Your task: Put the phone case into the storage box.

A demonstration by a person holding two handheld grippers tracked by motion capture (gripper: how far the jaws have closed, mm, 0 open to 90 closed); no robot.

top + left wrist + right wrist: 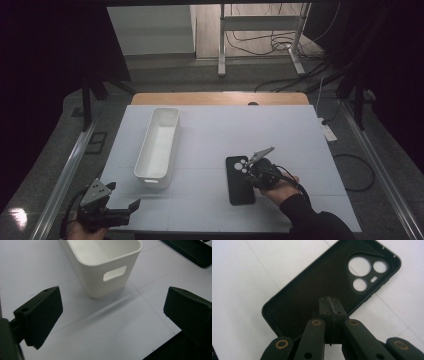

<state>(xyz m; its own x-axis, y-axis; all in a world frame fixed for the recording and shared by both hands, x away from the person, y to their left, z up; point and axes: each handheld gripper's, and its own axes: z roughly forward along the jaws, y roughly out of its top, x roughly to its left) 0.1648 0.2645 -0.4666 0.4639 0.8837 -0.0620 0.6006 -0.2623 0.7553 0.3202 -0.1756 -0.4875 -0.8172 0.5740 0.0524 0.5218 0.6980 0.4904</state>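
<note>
A white mat (300, 140) covers most of the table, leaving a strip of bare wood (220, 98) along the far edge, and the mat's near edge runs just in front of the person's hands. A long white bin (159, 144) stands left of the middle, its length running from the near side towards the far side; its near end wall, with a slot handle (114, 273), faces the left gripper (122, 210). A black phone case (238, 179) lies flat on the mat right of the middle, hollow side up, with its camera cut-outs (364, 271) at the far end. A wide band of bare mat separates the bin from the case, and the far right part of the mat is open as well. The right gripper (254, 171), held in the person's right hand (278, 189), sits at the case's right edge, near its far end. In the right gripper view its jaws are pressed together with no gap between them, and their tips lie over the inside of the case by its rim; whether they pinch the rim or only rest on it cannot be told. The left gripper hovers near the mat's near left corner, well short of the bin. Its jaws stand wide apart with only bare mat between them, touching nothing.
</note>
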